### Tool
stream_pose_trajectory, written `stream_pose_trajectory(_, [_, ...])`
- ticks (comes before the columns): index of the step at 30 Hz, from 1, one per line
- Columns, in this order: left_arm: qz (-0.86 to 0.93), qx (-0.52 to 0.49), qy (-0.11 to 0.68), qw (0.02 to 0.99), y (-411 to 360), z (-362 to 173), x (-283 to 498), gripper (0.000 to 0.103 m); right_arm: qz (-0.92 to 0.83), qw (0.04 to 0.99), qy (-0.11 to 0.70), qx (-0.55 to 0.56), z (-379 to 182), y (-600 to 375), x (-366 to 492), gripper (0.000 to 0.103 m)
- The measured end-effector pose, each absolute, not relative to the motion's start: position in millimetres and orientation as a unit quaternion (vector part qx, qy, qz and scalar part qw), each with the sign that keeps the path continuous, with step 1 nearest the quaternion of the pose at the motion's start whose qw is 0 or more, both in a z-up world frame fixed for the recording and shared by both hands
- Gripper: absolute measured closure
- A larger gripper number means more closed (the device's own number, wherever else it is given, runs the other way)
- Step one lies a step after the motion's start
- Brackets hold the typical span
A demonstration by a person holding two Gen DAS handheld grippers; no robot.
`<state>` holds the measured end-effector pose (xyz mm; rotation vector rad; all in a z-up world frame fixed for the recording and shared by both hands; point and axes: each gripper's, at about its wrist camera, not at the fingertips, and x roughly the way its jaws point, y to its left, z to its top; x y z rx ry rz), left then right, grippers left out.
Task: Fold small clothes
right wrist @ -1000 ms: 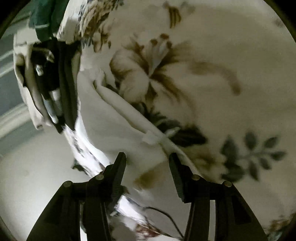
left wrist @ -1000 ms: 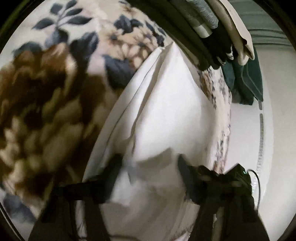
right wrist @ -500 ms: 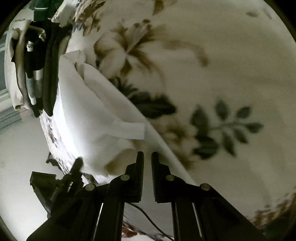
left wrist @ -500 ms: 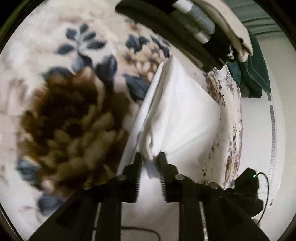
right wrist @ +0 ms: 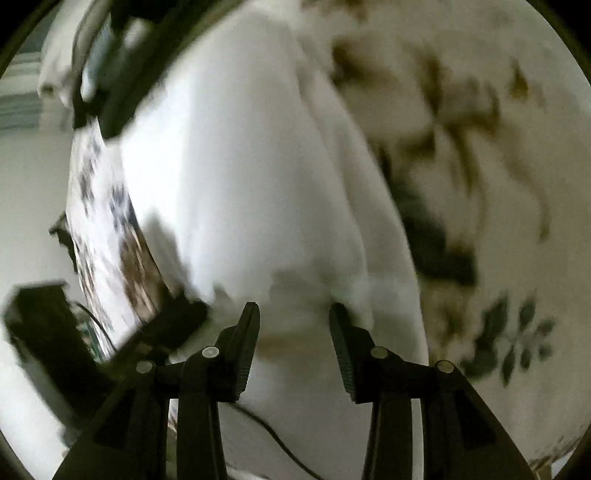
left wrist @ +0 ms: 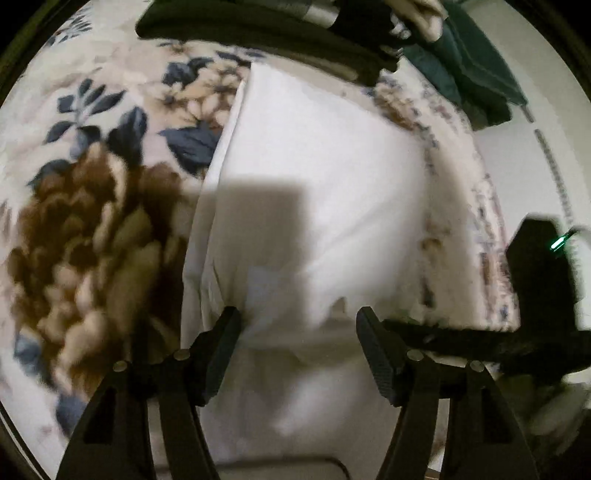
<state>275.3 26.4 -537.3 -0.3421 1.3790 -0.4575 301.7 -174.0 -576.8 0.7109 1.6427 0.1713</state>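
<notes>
Both grippers spread over a folded white cloth garment (left wrist: 317, 177) on a floral fleece blanket (left wrist: 92, 221).

The left gripper (left wrist: 297, 332) and right gripper (right wrist: 293, 321) stand released, grasping nothing. The garment fills the centre; a stack of dark folded clothes (left wrist: 280, 33) sits at 12 o'clock.
</notes>
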Motion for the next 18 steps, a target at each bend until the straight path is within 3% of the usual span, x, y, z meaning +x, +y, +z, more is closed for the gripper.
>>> stream_pose_trajectory(3, [-0.216, -0.196, 0.608, 0.739, 57.3, -500.4, 255.3, 0.040, 0.087, 0.618, 0.698, 0.352, -551.4, -194.8, 272.5, 0.059])
stream_pose_trajectory(4, [-0.208, -0.200, 0.604, 0.743, 72.0, -489.4, 243.3, 0.040, 0.087, 0.618, 0.695, 0.357, -547.1, -202.7, 260.3, 0.054])
stream_pose_trajectory(5, [-0.201, -0.202, 0.606, 0.743, 81.5, -484.8, 234.4, 0.040, 0.081, 0.615, 0.695, 0.364, -541.4, -212.0, 245.7, 0.042])
stream_pose_trajectory(6, [-0.192, -0.207, 0.614, 0.737, 94.7, -484.0, 221.4, 0.040, 0.071, 0.608, 0.696, 0.375, -538.0, -224.1, 227.2, 0.040])
stream_pose_trajectory(13, [-0.157, -0.255, 0.701, 0.648, 119.2, -549.0, 136.8, 0.040, 0.033, 0.553, 0.736, 0.388, -578.8, -256.7, 135.2, 0.039])
stream_pose_trajectory(18, [-0.171, -0.285, 0.701, 0.631, 102.7, -573.7, 109.6, 0.040, 0.051, 0.530, 0.736, 0.418, -612.8, -248.7, 120.5, 0.039])
